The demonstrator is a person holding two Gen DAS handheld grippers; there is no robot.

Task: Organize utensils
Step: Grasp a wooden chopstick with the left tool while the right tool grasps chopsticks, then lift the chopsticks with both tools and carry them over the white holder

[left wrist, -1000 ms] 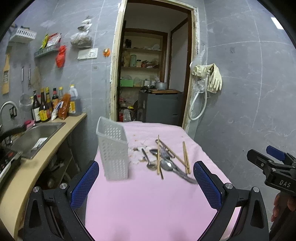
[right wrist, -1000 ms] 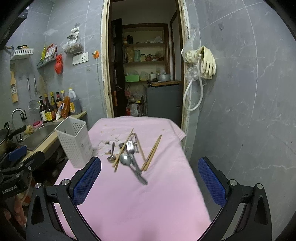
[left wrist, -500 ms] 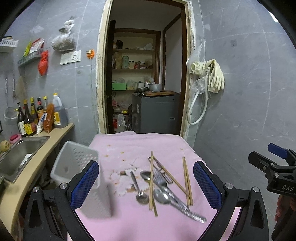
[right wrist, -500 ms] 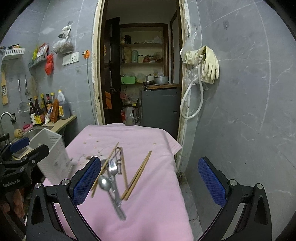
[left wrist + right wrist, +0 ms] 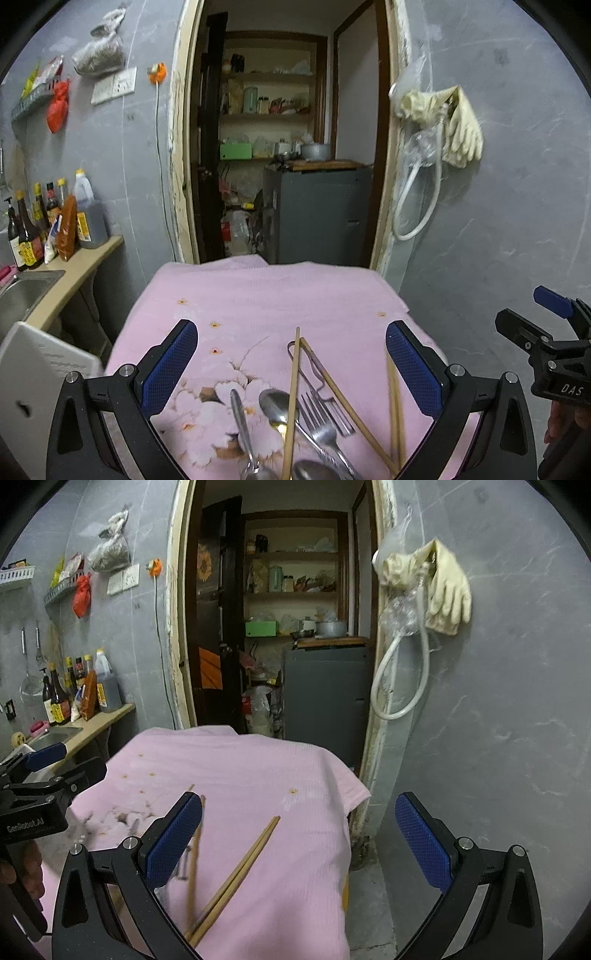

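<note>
Wooden chopsticks [image 5: 236,871] — long axis diagonal, tips far-right | fork [image 5: 325,424] — tines away

Beside the left gripper [image 5: 291,362], the white basket [image 5: 40,380] blurs and runs off the left edge. Below that gripper, spoons [image 5: 275,406] and fork [image 5: 321,421] are cut off at the bottom edge. The right gripper's left finger [image 5: 173,838] hides part of the chopsticks [image 5: 240,867].
</note>
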